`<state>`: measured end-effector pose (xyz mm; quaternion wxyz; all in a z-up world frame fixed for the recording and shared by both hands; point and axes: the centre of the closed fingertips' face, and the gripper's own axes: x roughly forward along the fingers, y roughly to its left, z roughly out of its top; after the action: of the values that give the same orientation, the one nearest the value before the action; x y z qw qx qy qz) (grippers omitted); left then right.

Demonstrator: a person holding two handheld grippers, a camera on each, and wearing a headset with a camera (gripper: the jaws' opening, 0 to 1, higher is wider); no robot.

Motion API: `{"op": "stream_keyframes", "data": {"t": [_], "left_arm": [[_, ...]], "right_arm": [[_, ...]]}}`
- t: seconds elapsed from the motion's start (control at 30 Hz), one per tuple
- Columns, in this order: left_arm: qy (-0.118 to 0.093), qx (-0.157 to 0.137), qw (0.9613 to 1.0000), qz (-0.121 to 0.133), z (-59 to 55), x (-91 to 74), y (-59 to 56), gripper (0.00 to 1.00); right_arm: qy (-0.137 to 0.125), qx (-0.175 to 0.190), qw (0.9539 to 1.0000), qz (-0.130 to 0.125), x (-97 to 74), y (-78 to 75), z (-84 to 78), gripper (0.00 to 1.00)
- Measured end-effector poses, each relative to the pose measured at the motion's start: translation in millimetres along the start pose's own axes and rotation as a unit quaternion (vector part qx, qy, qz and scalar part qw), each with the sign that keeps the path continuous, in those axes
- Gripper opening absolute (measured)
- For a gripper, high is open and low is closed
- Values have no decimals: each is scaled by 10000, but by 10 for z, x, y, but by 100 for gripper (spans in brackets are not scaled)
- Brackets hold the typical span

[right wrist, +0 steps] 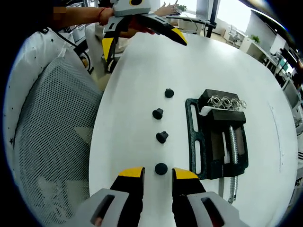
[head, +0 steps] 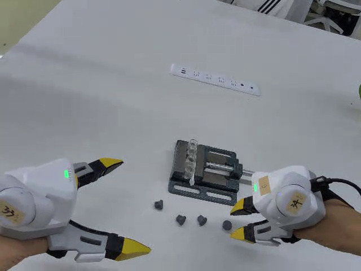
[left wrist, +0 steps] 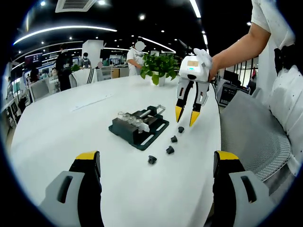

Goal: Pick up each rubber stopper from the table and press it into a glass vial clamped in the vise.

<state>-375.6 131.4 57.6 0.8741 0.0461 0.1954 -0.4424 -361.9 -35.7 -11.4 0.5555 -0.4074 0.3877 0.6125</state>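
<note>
Looking down at the table [head: 84, 101], I have the right tongs [head: 236, 221] low over the surface, jaws parted a little and gripping nothing. In the right gripper view the end stopper [right wrist: 161, 168] sits at the yellow tips, roughly centred in the gap and touching neither jaw as far as I can tell. The left tongs [head: 125, 204] are spread wide and empty, held off to the side, well apart from the work. The four black stoppers [head: 180, 219] lie in a loose row on the table in front of the vise [head: 211, 192], none yet in a vial. The glass vials [head: 192, 155] stand upright in a line, clamped at one end of the vise.

My worry is the pinch itself. The stopper is small and looks tapered, so if I close off-centre or too near the tips I'd expect it to squirt out and roll toward its neighbours or the near edge. Coming in too low could drag the tips on the table and nudge it first. I can't tell which end faces up, so it may reach the vial wrong way round, and pushing off-axis there could tip or crack the glass
</note>
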Motion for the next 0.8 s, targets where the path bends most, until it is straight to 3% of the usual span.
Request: {"op": "stream_keyframes", "data": {"t": [0.3,0.8], "left_arm": [[-40,-49,10000,4,19,4,0,99],[-78,-110,9999,17,14,6,20,98]], "right_arm": [[164,-126,9997,88,98,-11,-38,15],[325,-280,9990,153,110,-17,-49,10]]}}
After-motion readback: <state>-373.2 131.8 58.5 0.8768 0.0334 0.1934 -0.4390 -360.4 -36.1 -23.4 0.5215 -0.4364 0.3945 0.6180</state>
